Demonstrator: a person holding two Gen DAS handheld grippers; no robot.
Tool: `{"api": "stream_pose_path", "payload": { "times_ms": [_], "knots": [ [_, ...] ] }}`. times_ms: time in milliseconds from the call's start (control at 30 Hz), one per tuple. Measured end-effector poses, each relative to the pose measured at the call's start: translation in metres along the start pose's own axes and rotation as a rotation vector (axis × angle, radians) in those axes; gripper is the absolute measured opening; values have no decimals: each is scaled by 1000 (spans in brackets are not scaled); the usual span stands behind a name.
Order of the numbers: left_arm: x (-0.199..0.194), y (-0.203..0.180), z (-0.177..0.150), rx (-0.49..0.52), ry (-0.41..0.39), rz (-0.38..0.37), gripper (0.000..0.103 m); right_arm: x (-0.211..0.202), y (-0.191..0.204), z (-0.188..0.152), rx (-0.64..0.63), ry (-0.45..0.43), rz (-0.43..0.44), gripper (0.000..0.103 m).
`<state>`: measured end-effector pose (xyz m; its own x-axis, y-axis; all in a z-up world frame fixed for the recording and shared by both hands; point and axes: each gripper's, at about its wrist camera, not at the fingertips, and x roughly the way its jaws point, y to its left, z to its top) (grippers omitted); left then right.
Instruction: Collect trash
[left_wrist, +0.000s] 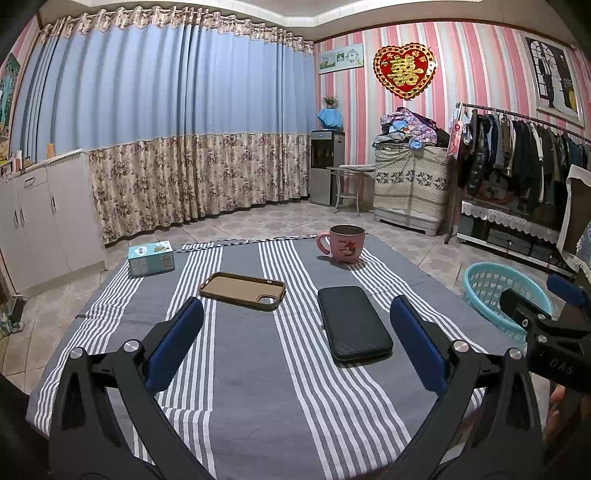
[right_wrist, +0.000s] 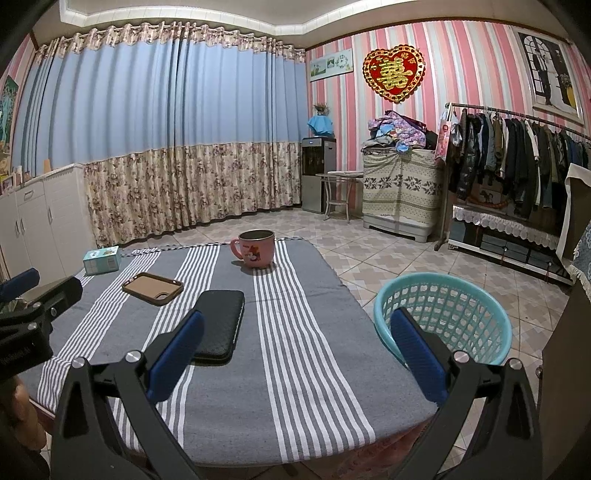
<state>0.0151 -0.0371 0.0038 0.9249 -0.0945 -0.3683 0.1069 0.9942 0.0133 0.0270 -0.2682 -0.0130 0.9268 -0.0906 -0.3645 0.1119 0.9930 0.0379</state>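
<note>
Striped cloth covers the counter (left_wrist: 258, 387); left tongs (left_wrist: 295, 343) and right tongs (right_wrist: 295, 350) hover spread wide, empty. Turquoise basket (right_wrist: 443, 317) sits right; trash isn't visible in either view

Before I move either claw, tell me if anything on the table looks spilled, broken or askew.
Nothing stands out. The pink mug is upright, and the brown phone case, black case and small box lie flat on the striped cloth. No spill shows.
</note>
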Motion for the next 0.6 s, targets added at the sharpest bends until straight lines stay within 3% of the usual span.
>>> {"api": "stream_pose_path", "payload": {
  "times_ms": [600],
  "knots": [
    [-1, 1, 2, -2, -4, 2, 98, 0, 0, -1, 0, 0, 1, 99]
  ]
}}
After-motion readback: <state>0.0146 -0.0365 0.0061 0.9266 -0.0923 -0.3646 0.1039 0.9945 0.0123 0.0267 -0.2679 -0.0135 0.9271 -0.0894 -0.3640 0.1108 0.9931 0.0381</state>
